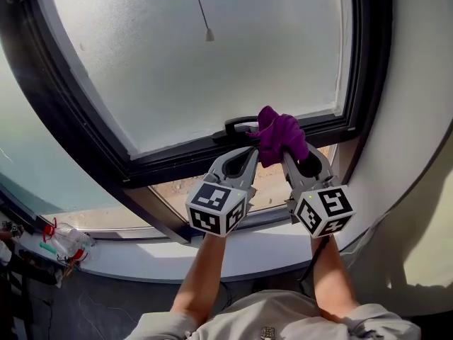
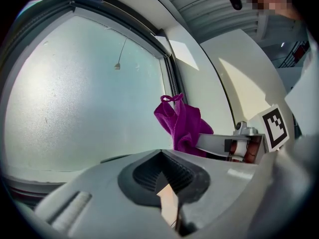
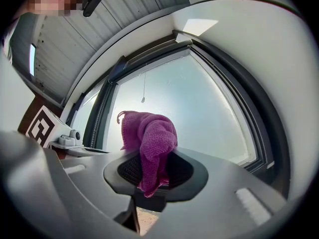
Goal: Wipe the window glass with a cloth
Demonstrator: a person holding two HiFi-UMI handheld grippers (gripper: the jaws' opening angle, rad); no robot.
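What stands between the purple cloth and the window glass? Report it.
Nothing visible. The right gripper holds the cloth at the lower frame beside the black handle, the glass just above it. Only a thin pull cord hangs before the pane, higher up.

Both claws were up side by side in front of the window's bottom edge. The left claw [image 1: 248,154] sat at about 9 o'clock from the right claw [image 1: 290,154], close but apart. The cloth [image 1: 279,137] was pinched in the right claw and bunched up at its 12 o'clock, right beside the handle [image 1: 239,125] on the lower frame [image 1: 177,160]. The glass [image 1: 212,76] spread out above and behind all that, with a cord end [image 1: 209,34] hanging before it at 12 o'clock. Some clutter [image 1: 65,244] sat on the sill [image 1: 141,250] way off at 8 o'clock.
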